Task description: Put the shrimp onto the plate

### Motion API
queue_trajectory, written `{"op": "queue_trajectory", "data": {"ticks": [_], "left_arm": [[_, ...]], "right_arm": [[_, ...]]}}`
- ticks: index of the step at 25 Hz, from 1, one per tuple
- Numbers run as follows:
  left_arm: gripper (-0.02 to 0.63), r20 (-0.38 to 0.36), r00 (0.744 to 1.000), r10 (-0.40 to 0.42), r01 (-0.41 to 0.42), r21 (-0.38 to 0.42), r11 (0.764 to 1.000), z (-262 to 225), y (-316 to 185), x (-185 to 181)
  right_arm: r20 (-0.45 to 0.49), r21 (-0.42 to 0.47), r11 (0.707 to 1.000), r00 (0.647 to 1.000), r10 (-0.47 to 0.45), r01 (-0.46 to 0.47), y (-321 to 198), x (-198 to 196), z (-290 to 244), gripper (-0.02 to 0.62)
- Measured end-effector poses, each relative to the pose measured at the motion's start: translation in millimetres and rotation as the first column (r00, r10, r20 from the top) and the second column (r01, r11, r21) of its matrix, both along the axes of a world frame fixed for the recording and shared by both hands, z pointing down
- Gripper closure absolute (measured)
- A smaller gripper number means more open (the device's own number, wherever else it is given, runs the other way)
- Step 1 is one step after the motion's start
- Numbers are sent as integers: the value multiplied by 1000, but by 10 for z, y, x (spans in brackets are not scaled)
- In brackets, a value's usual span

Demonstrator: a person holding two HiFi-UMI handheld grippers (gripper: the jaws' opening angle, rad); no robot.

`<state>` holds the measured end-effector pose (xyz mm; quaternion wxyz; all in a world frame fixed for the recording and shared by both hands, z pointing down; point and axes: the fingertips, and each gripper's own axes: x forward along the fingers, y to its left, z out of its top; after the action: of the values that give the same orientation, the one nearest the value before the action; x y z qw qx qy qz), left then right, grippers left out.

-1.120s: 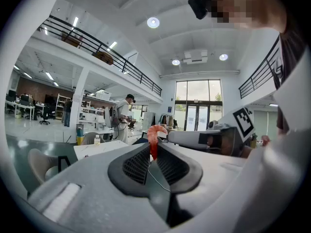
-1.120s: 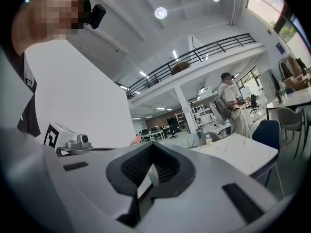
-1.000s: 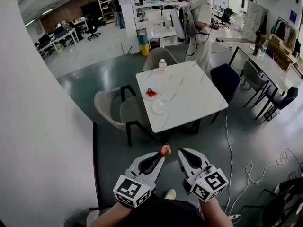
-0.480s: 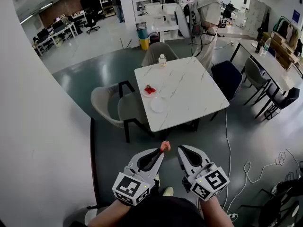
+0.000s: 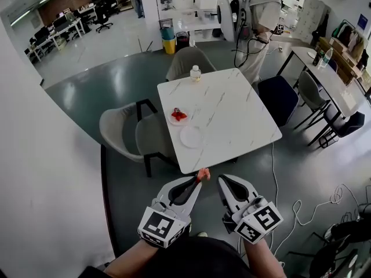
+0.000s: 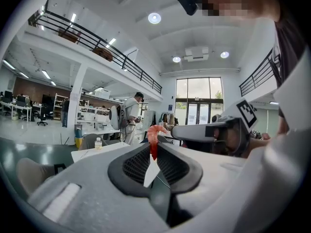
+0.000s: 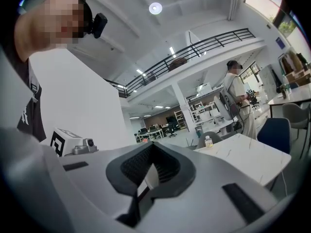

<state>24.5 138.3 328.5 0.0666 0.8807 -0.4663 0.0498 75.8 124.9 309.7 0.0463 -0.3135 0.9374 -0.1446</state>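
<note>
My left gripper (image 5: 199,177) is shut on an orange-pink shrimp (image 5: 203,174), held just short of the white marble table's near edge (image 5: 232,149). In the left gripper view the shrimp (image 6: 154,139) sticks up from between the closed jaws of that gripper (image 6: 153,154). On the table lie an empty white plate (image 5: 191,136) and, behind it, a second plate (image 5: 177,116) with red shrimp on it. My right gripper (image 5: 223,181) hangs beside the left one, its jaws shut on nothing (image 7: 151,165).
Grey chairs (image 5: 139,138) stand at the table's left, a dark blue chair (image 5: 278,97) at its right. A small bottle (image 5: 196,72) stands at the far edge. A person (image 5: 264,22) stands beyond the table. A white wall (image 5: 40,172) runs along my left; cables (image 5: 301,207) lie on the floor at right.
The table has come closer to both grippers, which now reach its near edge. The shrimp stays held in the left gripper.
</note>
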Motion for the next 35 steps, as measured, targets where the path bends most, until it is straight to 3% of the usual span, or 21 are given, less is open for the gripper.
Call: {"op": "queue_trajectory", "data": {"ticks": [10, 18, 25, 29, 35], "left_arm": [[558, 22, 999, 45, -45, -33, 998, 314, -1117, -568], [557, 29, 998, 50, -47, -94, 994, 696, -1740, -712], [557, 47, 999, -4, 11, -144, 990, 1035, -2335, -768], [557, 94, 995, -38, 52, -156, 986, 1252, -2685, -750], [557, 115, 989, -88, 112, -229, 967, 1777, -3099, -720]], "right_arm": [[-20, 16, 997, 997, 78, -78, -1004, -528, 89, 594], [-33, -16, 993, 992, 120, -120, -1622, -622, 266, 594], [-31, -32, 997, 997, 72, -73, -2304, -673, 495, 592], [-60, -21, 1000, 998, 12, -13, -2725, -724, 582, 594], [-102, -12, 999, 994, -32, 31, -3288, -691, 870, 593]]}}
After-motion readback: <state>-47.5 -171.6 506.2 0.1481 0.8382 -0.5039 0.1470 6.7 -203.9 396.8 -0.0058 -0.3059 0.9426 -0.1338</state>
